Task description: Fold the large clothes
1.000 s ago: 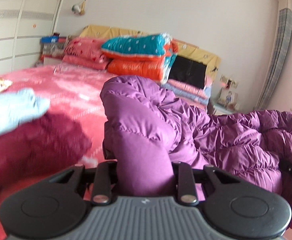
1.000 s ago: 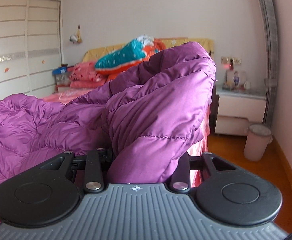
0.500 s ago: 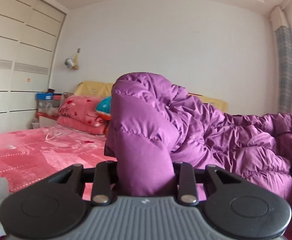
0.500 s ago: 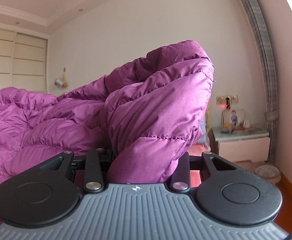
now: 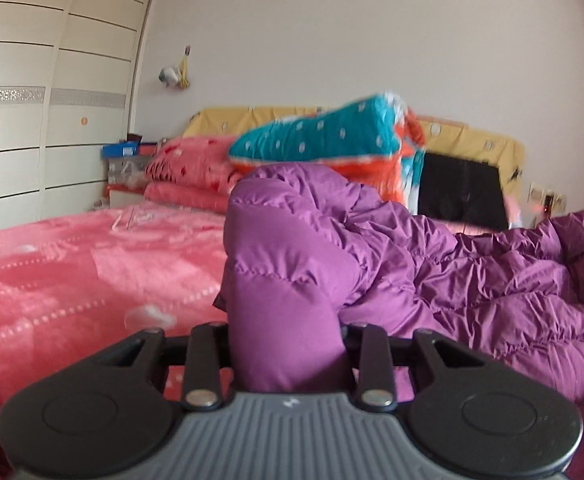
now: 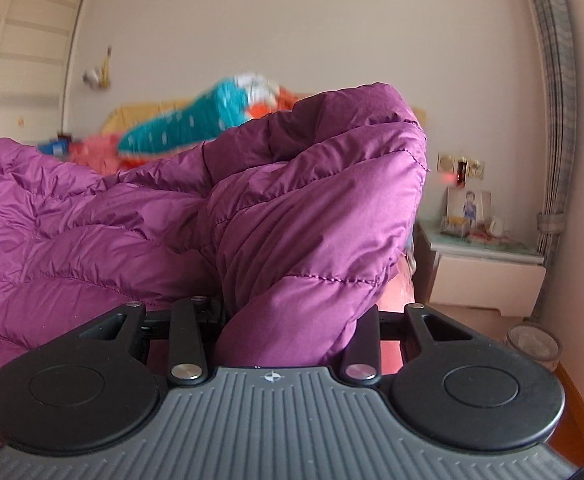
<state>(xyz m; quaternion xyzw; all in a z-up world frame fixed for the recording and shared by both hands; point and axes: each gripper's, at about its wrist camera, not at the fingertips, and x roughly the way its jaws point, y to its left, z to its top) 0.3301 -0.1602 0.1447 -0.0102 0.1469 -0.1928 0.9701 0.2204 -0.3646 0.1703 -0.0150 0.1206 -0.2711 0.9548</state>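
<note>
With the left gripper [image 5: 288, 344] and right gripper [image 6: 292, 328] each clamped on a bunched edge of the purple down jacket [image 5: 432, 272] above the pink bed [image 5: 72, 272], keep both edges level (the padding slips easily) while laying the fold down.
</note>
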